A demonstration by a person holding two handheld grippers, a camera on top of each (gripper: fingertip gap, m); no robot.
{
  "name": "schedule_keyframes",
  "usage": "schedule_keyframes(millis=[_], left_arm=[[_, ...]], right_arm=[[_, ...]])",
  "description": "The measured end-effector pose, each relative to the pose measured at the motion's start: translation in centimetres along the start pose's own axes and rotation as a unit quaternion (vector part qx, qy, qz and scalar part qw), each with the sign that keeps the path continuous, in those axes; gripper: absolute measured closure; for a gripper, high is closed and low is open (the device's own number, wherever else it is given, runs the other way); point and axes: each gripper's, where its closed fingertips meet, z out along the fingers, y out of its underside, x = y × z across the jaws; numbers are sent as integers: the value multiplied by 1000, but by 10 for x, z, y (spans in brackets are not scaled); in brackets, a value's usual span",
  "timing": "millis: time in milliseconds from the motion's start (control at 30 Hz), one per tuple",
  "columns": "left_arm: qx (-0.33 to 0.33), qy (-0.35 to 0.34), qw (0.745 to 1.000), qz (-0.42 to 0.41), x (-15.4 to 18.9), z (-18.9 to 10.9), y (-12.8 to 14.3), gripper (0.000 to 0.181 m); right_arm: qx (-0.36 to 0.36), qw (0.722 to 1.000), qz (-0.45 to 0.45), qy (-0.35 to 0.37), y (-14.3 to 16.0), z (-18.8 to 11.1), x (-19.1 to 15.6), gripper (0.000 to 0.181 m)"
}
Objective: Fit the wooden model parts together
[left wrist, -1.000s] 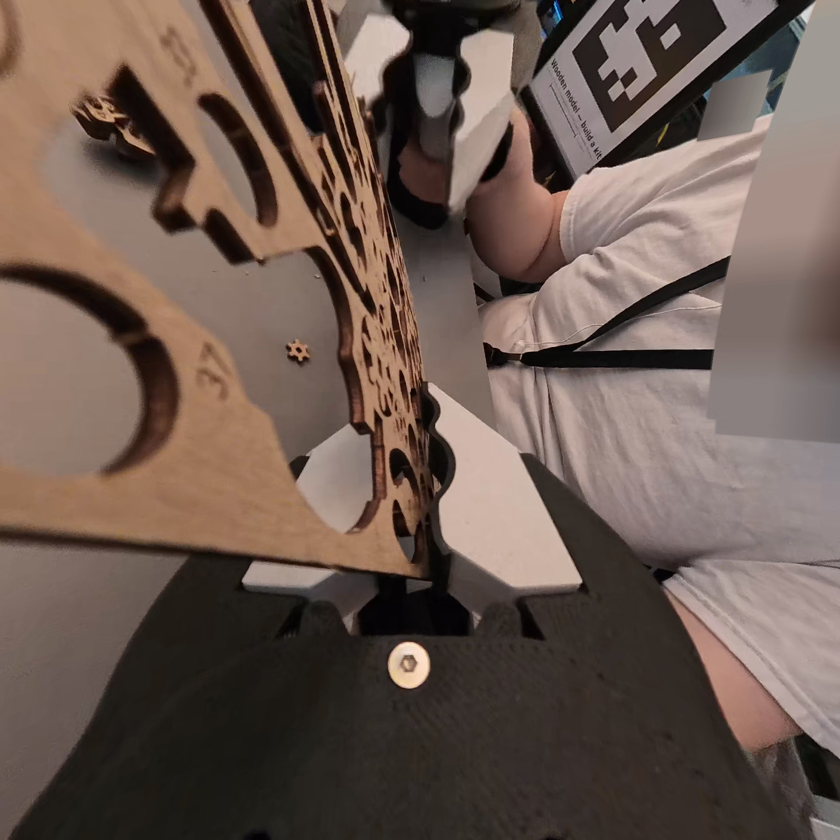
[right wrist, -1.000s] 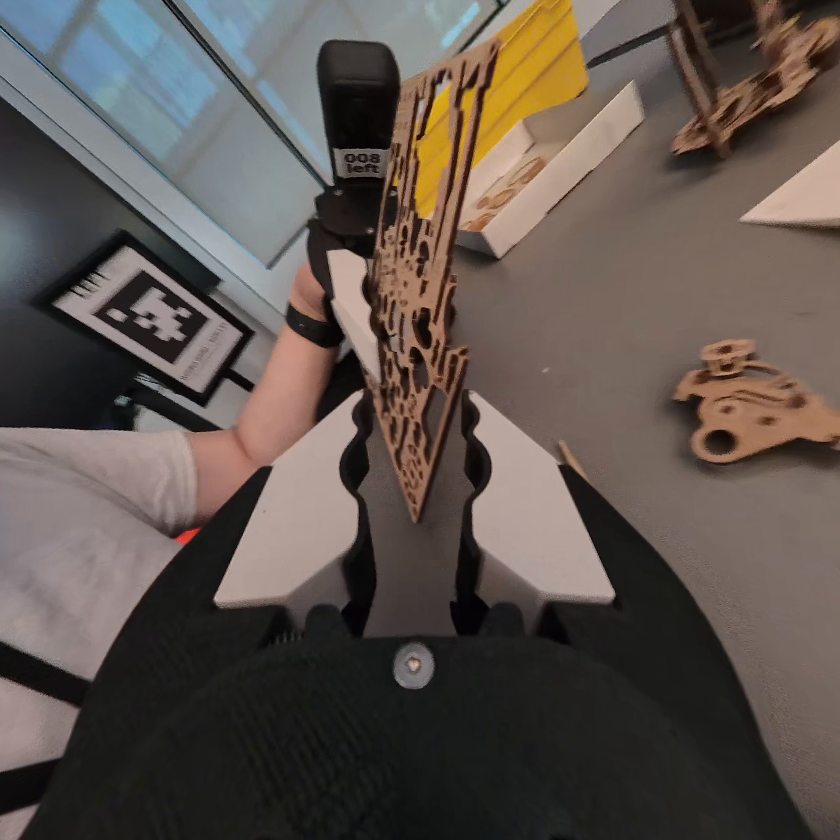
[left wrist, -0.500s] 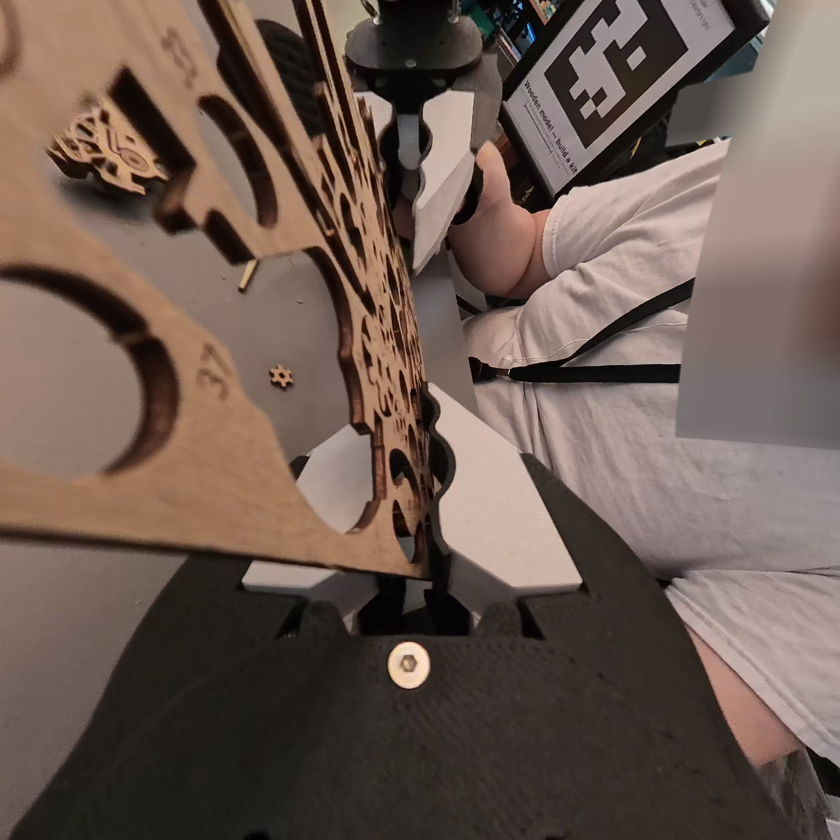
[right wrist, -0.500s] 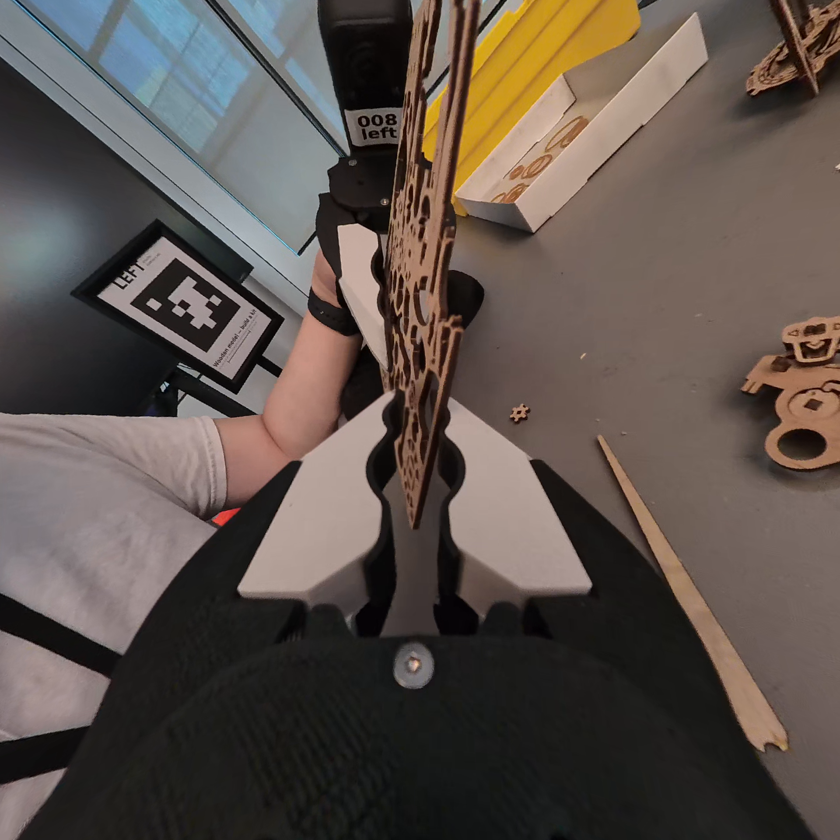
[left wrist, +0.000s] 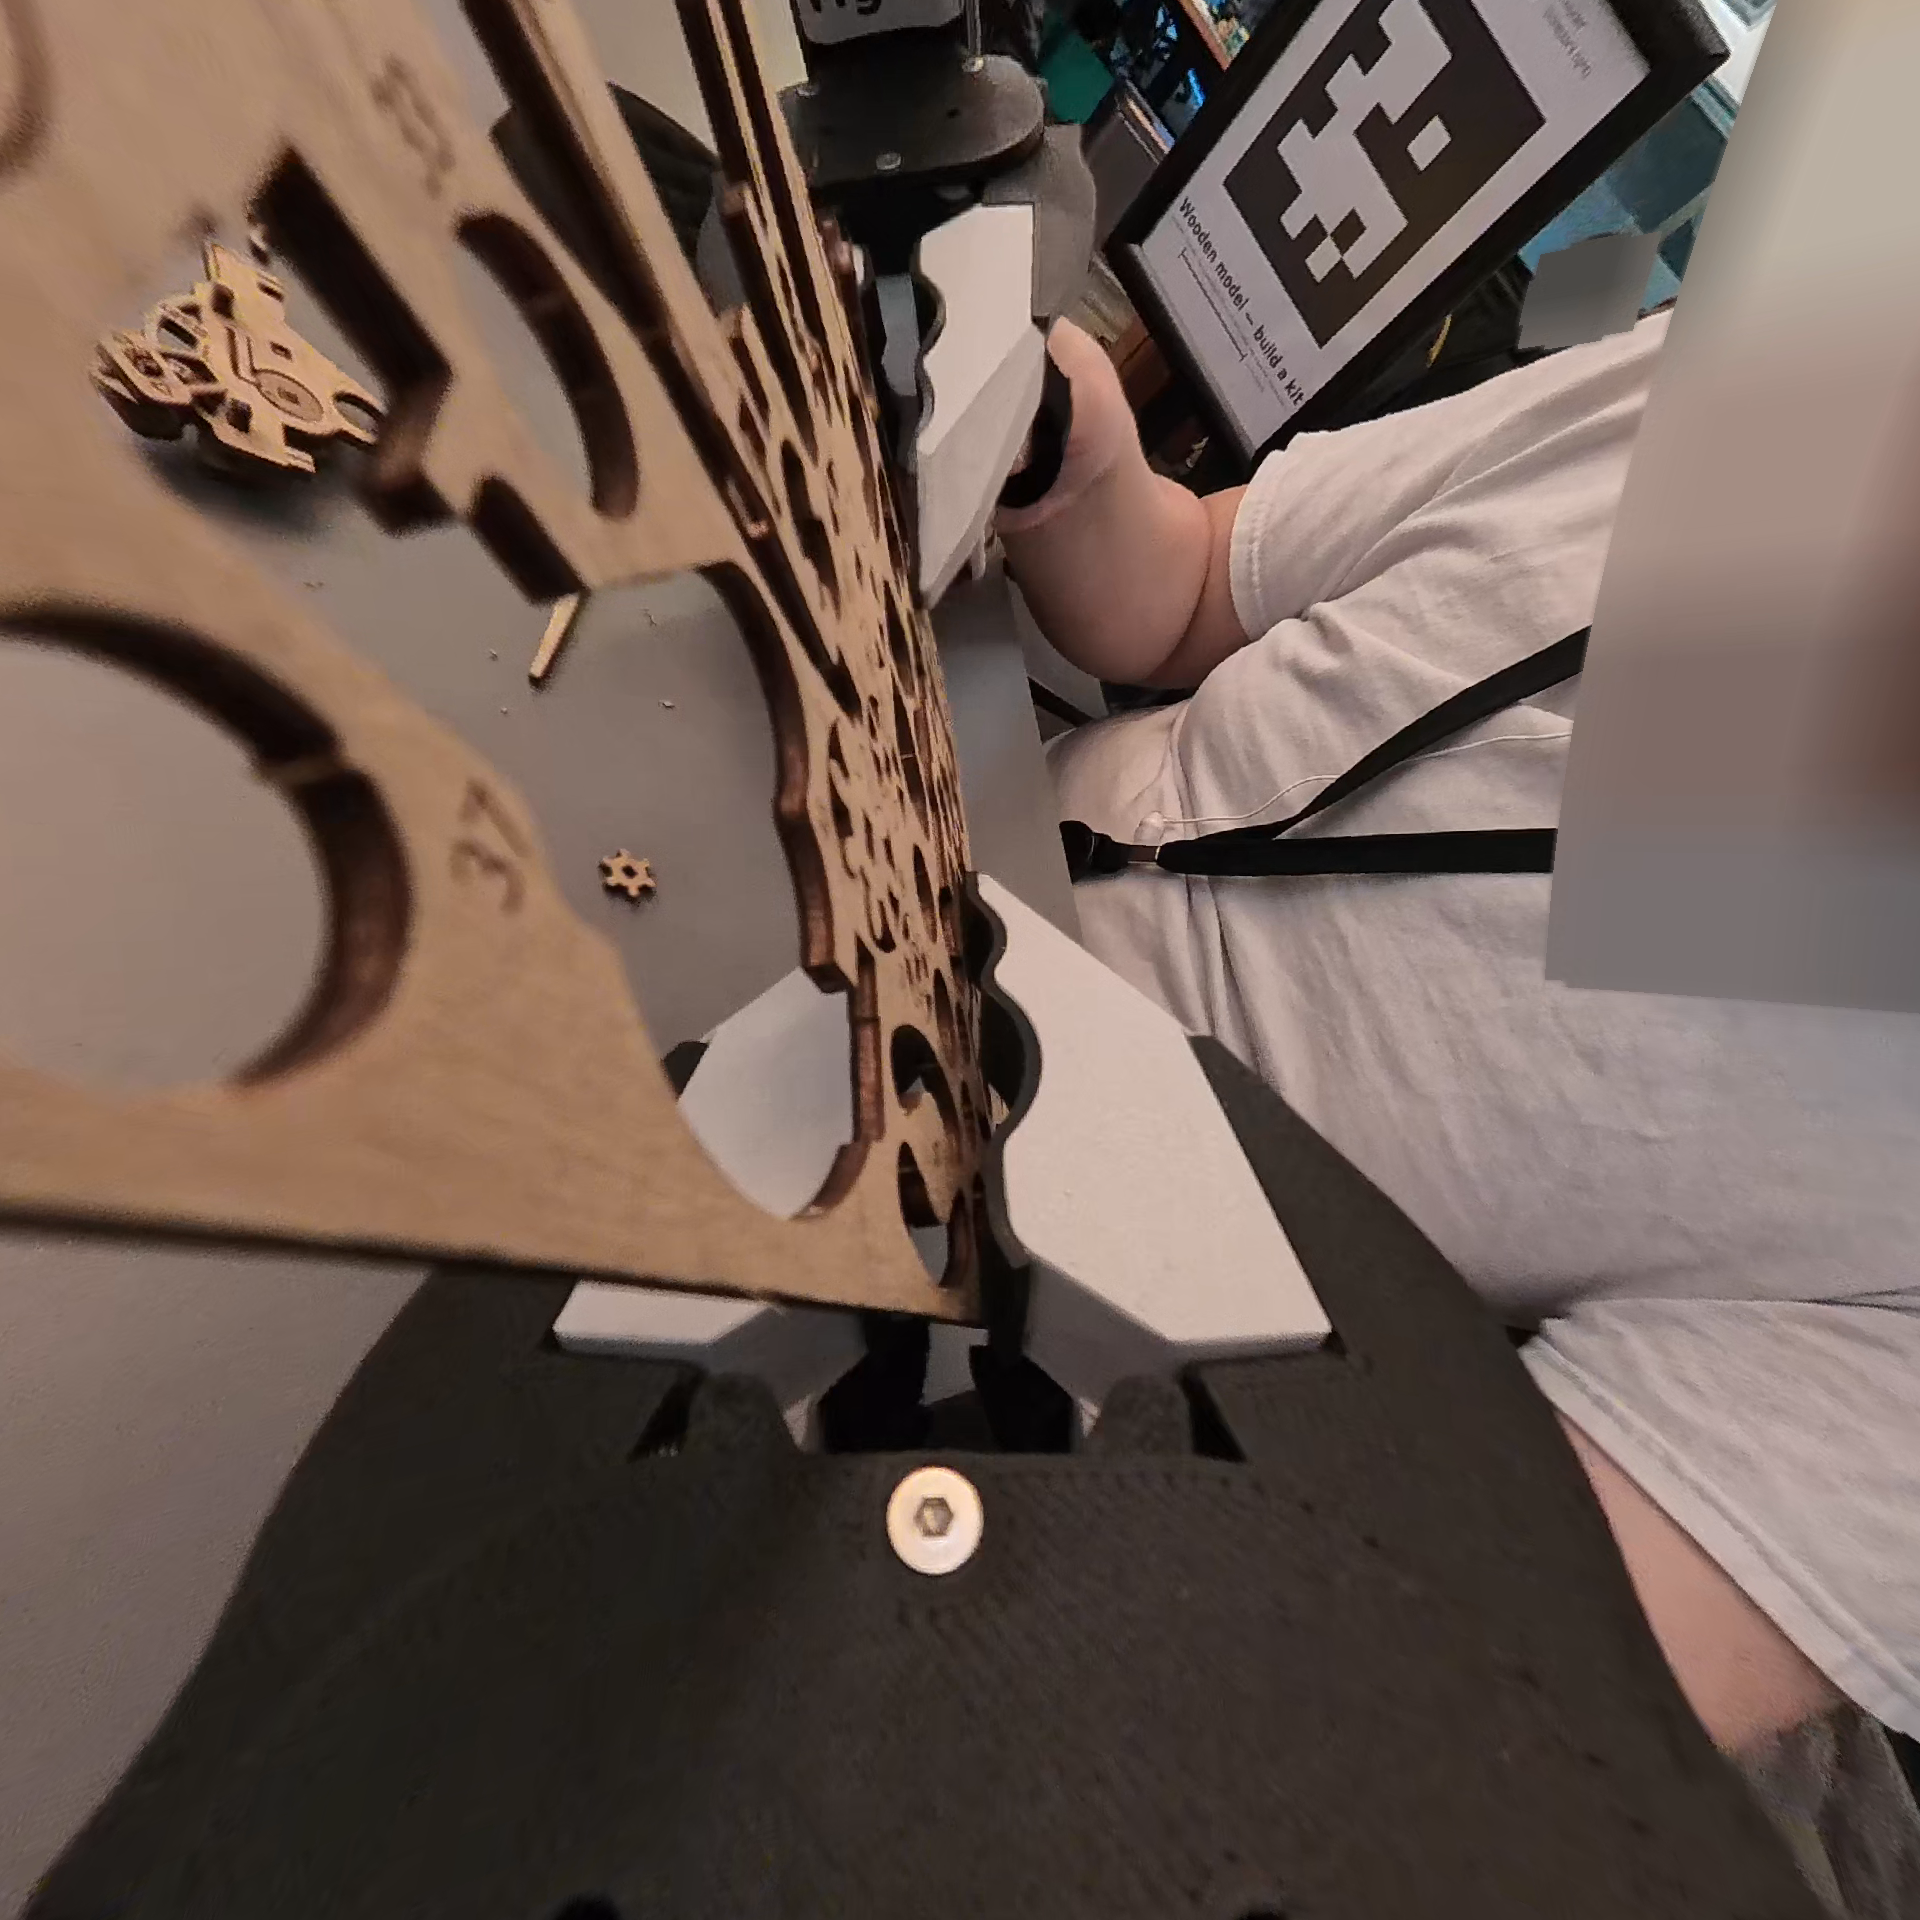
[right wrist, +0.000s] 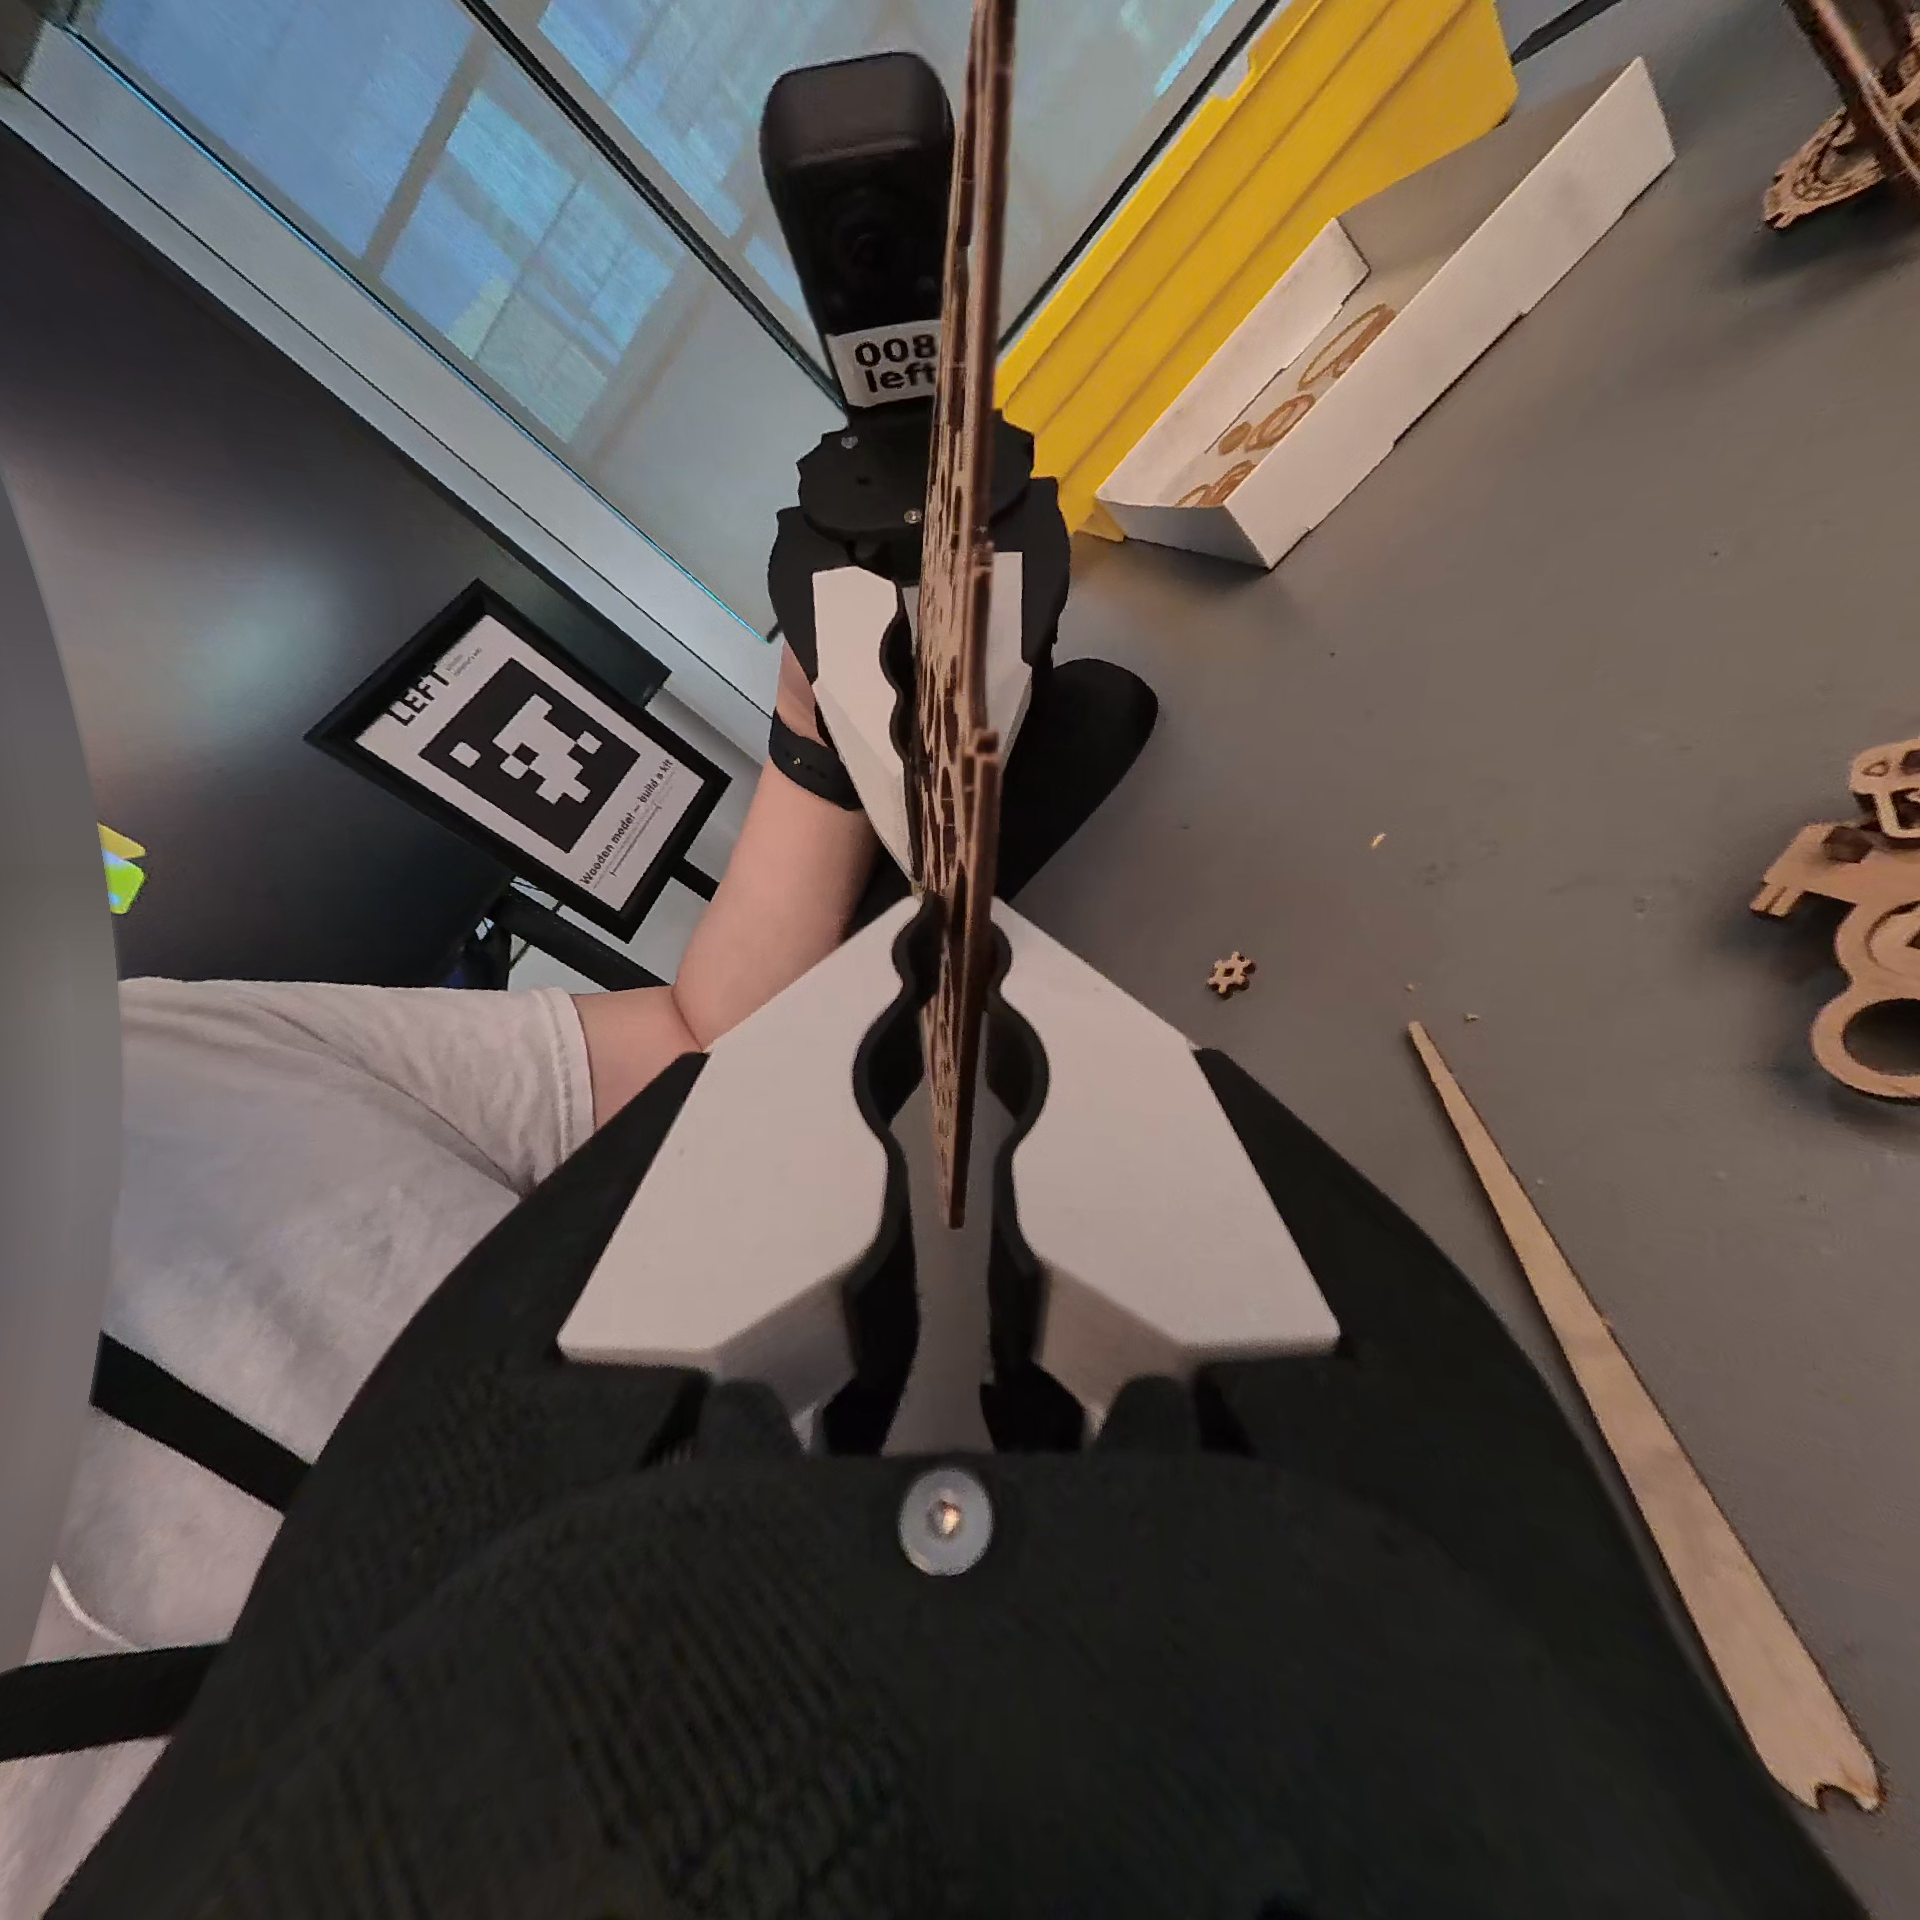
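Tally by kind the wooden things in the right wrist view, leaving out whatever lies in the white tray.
Flat laser-cut wooden sheet, held upright: 1
Part-built wooden assemblies: 2
Small star-shaped wooden cog: 1
Long thin wooden strip: 1
Total: 5

Left gripper: black textured printed body, silver hex screw centred near the base, two white wedge fingers with black wavy inner pads. Right gripper: same build, same screw, white fingers. From the right wrist view, the left gripper carries a black camera housing with a white label. Person: white T-shirt, black straps, black wristband.
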Motion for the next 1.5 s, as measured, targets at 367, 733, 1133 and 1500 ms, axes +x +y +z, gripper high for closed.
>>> schedule_keyframes(millis=[367, 733, 1133, 1500], left_arm=[[2, 3, 1000, -14, -3, 1, -1, 181], [1, -5, 1000, -11, -3, 3, -1, 180], [-1, -89, 996, 2, -11, 9, 15, 179], [34, -31, 999, 7, 2, 5, 7, 181]], right_arm=[[-23, 1000, 0, 9, 5, -1, 4, 179], [-22, 1000, 16, 2, 5, -1, 5, 181], [-70, 995, 27, 60, 19, 5, 28, 178], [-37, 998, 23, -50, 6, 2, -5, 181]])
